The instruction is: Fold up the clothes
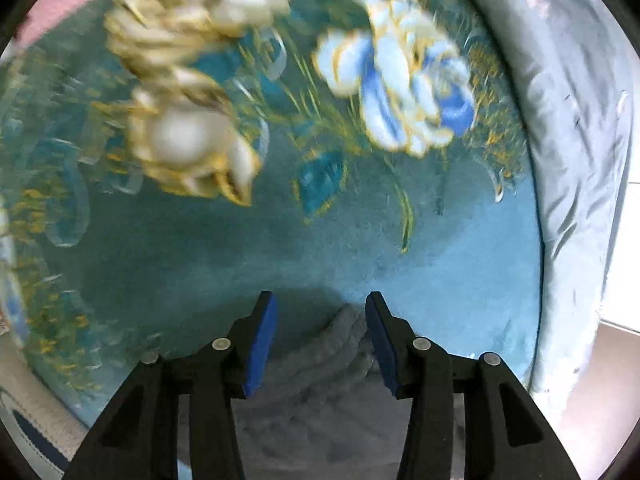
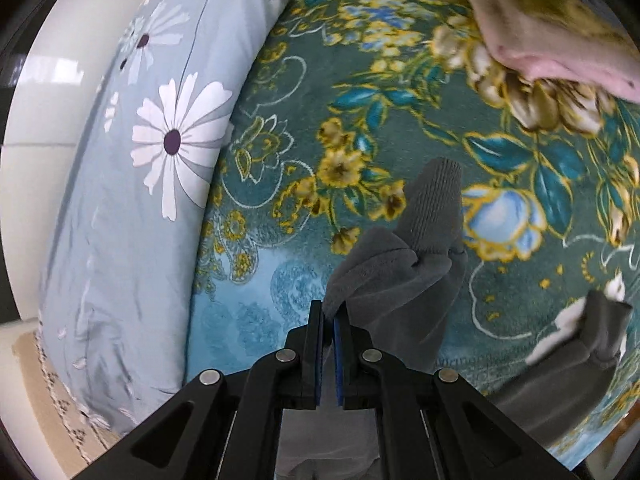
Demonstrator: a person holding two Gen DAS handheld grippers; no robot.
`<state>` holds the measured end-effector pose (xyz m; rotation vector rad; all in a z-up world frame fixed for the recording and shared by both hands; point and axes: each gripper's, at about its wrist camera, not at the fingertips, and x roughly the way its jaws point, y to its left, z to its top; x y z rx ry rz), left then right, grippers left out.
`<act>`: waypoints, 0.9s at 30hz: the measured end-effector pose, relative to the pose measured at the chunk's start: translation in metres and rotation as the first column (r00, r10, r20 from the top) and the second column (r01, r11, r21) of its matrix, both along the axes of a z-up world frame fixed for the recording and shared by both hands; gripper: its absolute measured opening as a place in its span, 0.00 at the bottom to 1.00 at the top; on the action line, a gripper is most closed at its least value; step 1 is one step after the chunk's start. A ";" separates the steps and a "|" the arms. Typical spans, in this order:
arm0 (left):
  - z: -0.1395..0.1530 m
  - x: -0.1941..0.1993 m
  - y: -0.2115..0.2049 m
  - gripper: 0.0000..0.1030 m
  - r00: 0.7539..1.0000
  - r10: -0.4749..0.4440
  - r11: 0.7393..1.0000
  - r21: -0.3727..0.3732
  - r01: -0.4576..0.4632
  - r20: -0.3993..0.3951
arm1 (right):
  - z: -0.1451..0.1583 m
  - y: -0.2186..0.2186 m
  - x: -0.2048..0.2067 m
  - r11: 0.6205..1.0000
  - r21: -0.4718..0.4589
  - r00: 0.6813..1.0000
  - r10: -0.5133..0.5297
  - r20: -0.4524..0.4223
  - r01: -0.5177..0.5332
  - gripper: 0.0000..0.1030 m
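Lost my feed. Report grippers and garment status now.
Left gripper open, grey garment loose between its fingers. Right gripper shut on grey garment edge, cuff raised over floral blanket. Nothing blocking; pink cloth lies far off.

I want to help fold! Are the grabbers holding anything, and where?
The right gripper pinches the grey garment by an edge fold. The left gripper is open, holding nothing.

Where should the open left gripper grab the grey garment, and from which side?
Judging by the left wrist view, take the bunched fold of the grey garment lying between the left gripper jaws. Come straight forward and down: that ridge stands up from the blanket, so the jaws can close across it.
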<state>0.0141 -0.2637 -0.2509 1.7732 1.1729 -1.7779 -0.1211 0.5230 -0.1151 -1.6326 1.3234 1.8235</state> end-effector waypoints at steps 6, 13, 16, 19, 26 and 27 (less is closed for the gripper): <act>-0.032 -0.015 0.007 0.45 0.995 -0.099 0.978 0.180 0.101 -0.022 | -0.003 0.004 -0.001 0.999 0.026 0.999 0.039 0.035 -0.040 0.05; -0.070 -0.032 0.016 0.41 0.976 -0.206 0.900 0.379 0.217 -0.069 | -0.004 0.002 0.000 0.995 0.058 0.996 0.074 0.058 -0.078 0.05; -0.079 -0.034 0.016 0.31 0.976 -0.210 0.898 0.384 0.214 -0.052 | -0.005 0.000 -0.001 0.994 0.068 0.995 0.081 0.066 -0.086 0.05; -0.069 -0.031 0.016 0.16 0.977 -0.186 0.914 0.347 0.210 -0.102 | -0.005 -0.003 -0.003 0.993 0.072 0.994 0.084 0.069 -0.089 0.05; -0.017 -0.022 0.024 0.08 0.912 -0.160 0.942 0.218 0.256 -0.378 | -0.007 -0.006 -0.006 0.990 0.071 0.990 0.112 0.082 -0.118 0.05; -0.013 -0.022 0.024 0.07 0.907 -0.157 0.947 0.200 0.251 -0.390 | -0.007 -0.006 -0.007 0.991 0.068 0.990 0.112 0.083 -0.118 0.05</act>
